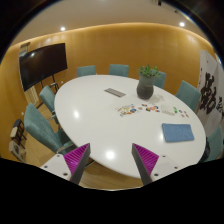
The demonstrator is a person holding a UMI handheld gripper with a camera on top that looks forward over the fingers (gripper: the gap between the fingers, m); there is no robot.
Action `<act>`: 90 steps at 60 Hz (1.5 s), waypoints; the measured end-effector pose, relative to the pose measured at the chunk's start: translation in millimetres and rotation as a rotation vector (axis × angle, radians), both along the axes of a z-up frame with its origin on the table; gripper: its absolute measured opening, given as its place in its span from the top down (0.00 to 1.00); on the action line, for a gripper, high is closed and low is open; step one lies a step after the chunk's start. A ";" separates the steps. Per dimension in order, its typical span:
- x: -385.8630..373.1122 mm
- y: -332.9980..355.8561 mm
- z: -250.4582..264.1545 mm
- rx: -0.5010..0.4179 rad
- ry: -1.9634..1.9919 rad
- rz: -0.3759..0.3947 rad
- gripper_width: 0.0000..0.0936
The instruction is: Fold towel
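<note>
The gripper (110, 160) hung with fingers spread, nothing between them, over the white table (100, 125). What looked like the folded blue towel (177, 132) lay at two o'clock, well beyond them.

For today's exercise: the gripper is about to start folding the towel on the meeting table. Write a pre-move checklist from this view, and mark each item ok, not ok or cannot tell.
1. Towel located: ok. The blue towel lies flat on the white table, beyond the fingers and off to one side.
2. Gripper empty: ok. The fingers are open with nothing between them.
3. Gripper close to the towel: not ok. It is well short of it, over the table's near edge.
4. Path clear: ok. The potted plant and the papers lie farther along the table.
5. Towel already folded: cannot tell.
</note>
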State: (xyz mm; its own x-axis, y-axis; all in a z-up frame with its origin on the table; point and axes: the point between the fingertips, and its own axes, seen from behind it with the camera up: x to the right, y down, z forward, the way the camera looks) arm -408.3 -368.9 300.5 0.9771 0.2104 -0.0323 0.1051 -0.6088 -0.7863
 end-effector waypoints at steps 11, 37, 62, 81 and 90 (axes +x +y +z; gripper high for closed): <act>37.5 16.0 -45.1 -0.048 0.014 -0.017 0.07; 282.1 205.8 -204.5 -0.048 -0.083 -0.177 0.08; 369.9 344.9 -310.2 -0.092 -0.136 -0.206 0.25; 355.3 342.7 -306.2 -0.116 -0.112 -0.148 0.92; 290.9 320.4 -244.6 -0.140 0.196 -0.063 0.92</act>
State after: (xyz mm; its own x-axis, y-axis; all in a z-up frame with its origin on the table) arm -117.3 -48.5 55.9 0.9602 0.1294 -0.2474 -0.0830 -0.7138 -0.6955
